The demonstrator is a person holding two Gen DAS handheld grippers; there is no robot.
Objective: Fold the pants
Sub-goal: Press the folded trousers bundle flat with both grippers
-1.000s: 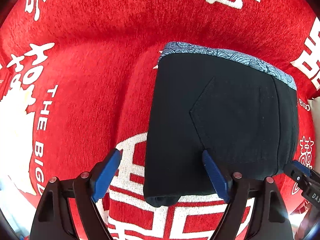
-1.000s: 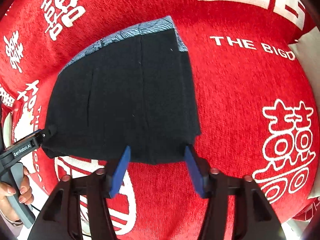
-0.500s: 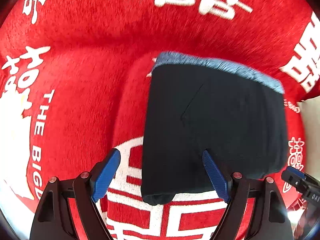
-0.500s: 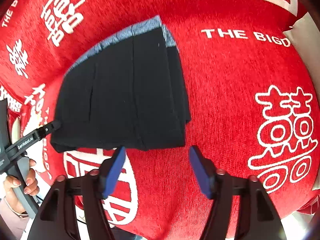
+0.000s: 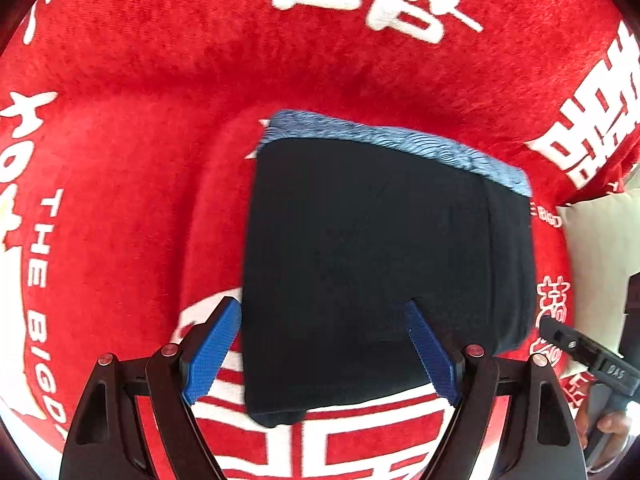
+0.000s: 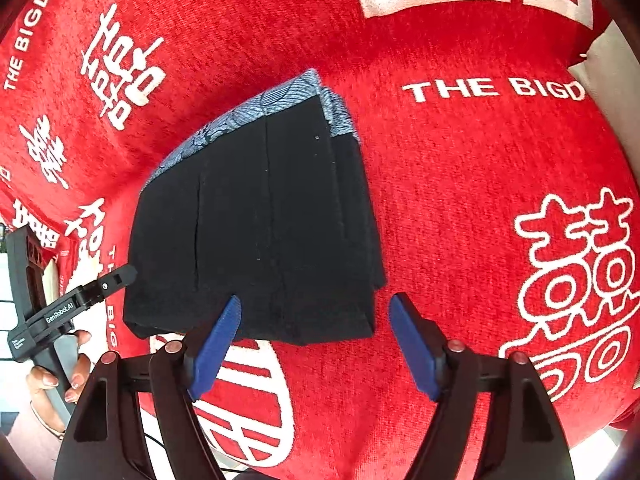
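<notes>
1. Black pants (image 5: pixel 360 272), folded into a compact rectangular stack, lying flat on a red cloth (image 5: pixel 140 140) printed with white characters and the words "THE BIGD…".
2. Blue-grey patterned waistband (image 5: pixel 400 140) along the far edge of the stack; several layers visible at the right edge in the right wrist view, pants (image 6: pixel 260 220) there with waistband (image 6: pixel 240 116) at the upper left.
3. A small rounded bulge of dark fabric poking out beneath the near left corner of the stack, seen in the left wrist view.
4. Left gripper (image 5: pixel 324 344) above the near edge of the pants, blue pads spread wide; left pad over the cloth just beside the stack's left edge, right pad over the black fabric. No pinch on the fabric visible; jaws apart.
5. Right gripper (image 6: pixel 316 328) at the near right corner of the pants, jaws opening; left pad over the fabric's near edge, right pad over bare red cloth. Corner of the stack between the pads, neither pressing on it.
6. Each gripper visible at the other view's edge: right gripper (image 5: pixel 580 350) near the stack's right side, left gripper (image 6: pixel 80 300) with its tip at the stack's left side.
7. Hand (image 6: pixel 56 376) with painted nails around the left gripper's handle.
</notes>
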